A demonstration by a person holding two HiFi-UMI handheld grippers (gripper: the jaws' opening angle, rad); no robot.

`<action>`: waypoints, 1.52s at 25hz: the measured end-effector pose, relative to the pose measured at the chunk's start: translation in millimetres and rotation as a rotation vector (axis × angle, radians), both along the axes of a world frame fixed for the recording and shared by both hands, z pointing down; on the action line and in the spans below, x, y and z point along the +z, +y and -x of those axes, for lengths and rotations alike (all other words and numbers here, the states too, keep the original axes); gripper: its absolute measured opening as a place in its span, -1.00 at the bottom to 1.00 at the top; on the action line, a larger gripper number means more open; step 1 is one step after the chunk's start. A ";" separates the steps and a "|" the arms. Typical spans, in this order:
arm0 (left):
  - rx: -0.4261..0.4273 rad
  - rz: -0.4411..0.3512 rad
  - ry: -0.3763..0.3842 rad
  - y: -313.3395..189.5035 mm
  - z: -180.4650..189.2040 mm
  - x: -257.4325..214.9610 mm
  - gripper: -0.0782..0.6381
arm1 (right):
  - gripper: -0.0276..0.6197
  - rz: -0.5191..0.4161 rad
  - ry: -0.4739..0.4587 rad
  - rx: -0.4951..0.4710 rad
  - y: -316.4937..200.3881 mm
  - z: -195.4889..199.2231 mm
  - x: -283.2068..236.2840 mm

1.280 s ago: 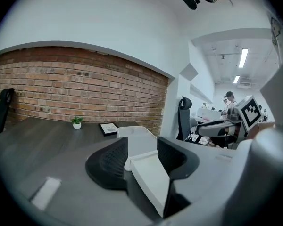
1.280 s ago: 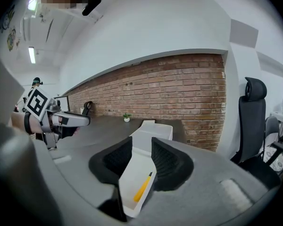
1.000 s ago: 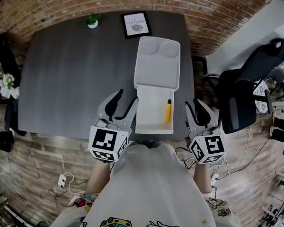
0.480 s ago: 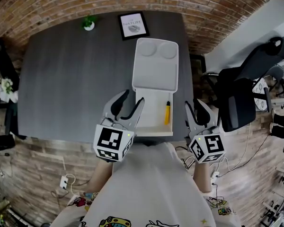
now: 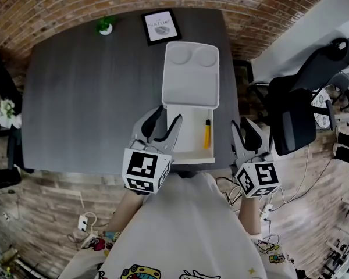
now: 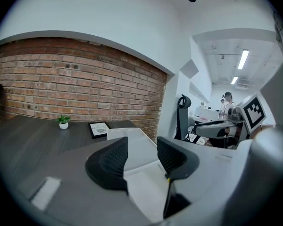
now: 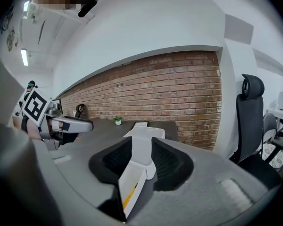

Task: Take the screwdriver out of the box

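An open white box [image 5: 189, 149] lies on the dark table [image 5: 87, 97] near its front edge, lid [image 5: 191, 74] folded flat away from me. Inside, along the right wall, lies a yellow screwdriver [image 5: 207, 134] with a black tip. My left gripper [image 5: 164, 124] stands open over the box's left wall; in the left gripper view the box [image 6: 146, 192] shows between its jaws and a sliver of the screwdriver [image 6: 167, 178] by the right jaw. My right gripper [image 5: 248, 133] is open just right of the box, off the table's corner; the right gripper view shows the box [image 7: 132, 182] and screwdriver [image 7: 129, 196] between its jaws.
A framed picture [image 5: 161, 27] and a small potted plant [image 5: 105, 25] stand at the table's far edge by the brick wall. A black office chair [image 5: 302, 103] is to the right. Cables and a power strip [image 5: 81, 221] lie on the floor.
The left gripper has moved forward and right, from beside the box to over its left wall. The right gripper has barely shifted.
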State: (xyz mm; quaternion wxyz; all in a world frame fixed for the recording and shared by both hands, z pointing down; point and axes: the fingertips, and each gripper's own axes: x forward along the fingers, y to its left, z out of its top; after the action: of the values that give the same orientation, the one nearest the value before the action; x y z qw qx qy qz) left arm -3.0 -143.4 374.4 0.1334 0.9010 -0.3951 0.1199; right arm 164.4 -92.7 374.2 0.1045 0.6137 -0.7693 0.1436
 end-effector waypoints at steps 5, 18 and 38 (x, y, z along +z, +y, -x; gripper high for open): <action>0.025 0.066 -0.024 6.6 -16.1 23.2 -0.27 | -0.52 0.014 -0.008 0.010 3.2 -3.2 6.2; 0.173 0.217 -0.103 34.5 -70.8 89.9 -0.26 | -0.52 0.036 -0.041 0.034 11.6 -13.4 16.3; 0.239 0.445 -0.157 63.9 -110.7 165.7 -0.26 | -0.52 0.067 -0.061 0.124 24.9 -48.9 30.6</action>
State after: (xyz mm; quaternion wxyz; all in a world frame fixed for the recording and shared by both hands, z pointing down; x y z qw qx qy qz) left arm 107.8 -79.5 540.1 0.2820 0.8776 -0.2591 0.2884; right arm 213.3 -67.7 404.8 0.0923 0.6517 -0.7274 0.1940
